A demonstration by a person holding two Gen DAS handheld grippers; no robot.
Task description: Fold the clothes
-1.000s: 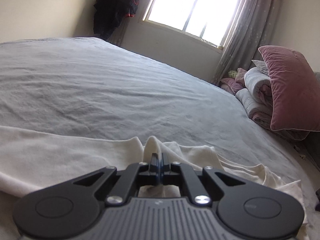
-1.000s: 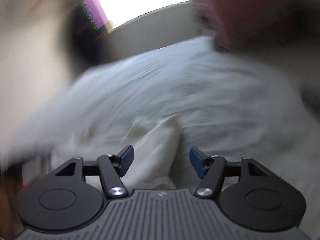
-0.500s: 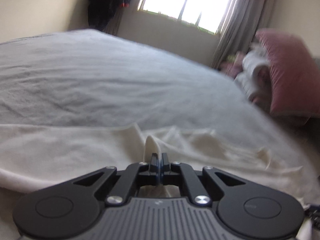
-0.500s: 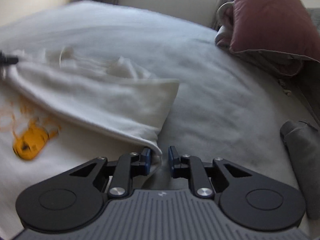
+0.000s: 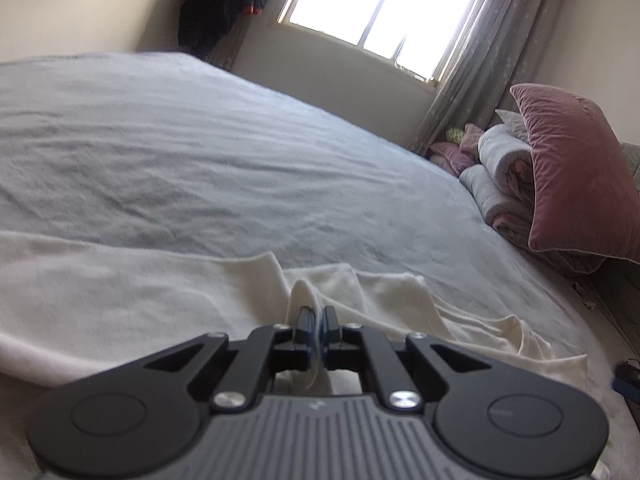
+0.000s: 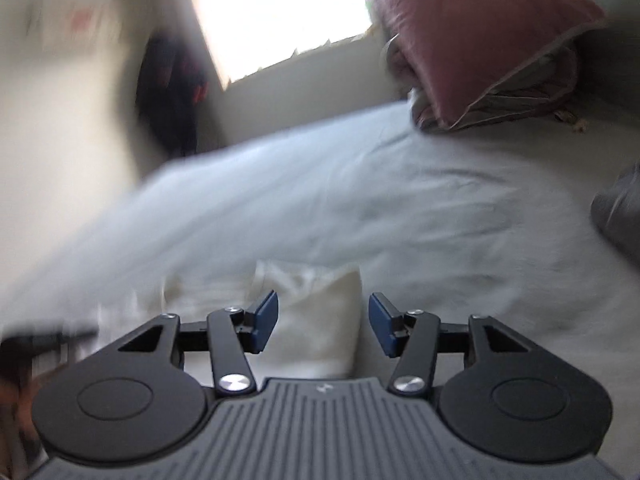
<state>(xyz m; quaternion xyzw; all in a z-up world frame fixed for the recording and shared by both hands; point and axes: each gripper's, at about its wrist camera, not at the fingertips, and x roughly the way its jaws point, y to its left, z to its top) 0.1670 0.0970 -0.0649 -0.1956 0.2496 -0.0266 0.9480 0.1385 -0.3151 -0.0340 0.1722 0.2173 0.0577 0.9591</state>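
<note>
A cream garment (image 5: 120, 292) lies spread over the near part of a grey bed (image 5: 200, 168). In the left wrist view my left gripper (image 5: 318, 320) is shut on a raised fold of that cream cloth, which pokes up between the blue pads. In the blurred right wrist view my right gripper (image 6: 322, 320) has its jaws opening. A folded corner of the cream garment (image 6: 320, 312) lies between the spread blue pads (image 6: 266, 318), and they do not press on it.
A pink velvet pillow (image 5: 576, 184) and rolled grey bedding (image 5: 500, 176) sit at the right side of the bed. A dark grey cloth (image 6: 620, 208) lies at the right edge. A window (image 5: 384, 12) and a dark hanging garment (image 5: 224, 0) are on the far wall.
The right gripper went from nearly shut at the cloth's edge to wide open and rolled, with the view tilting. The left gripper kept its hold on the fold.
</note>
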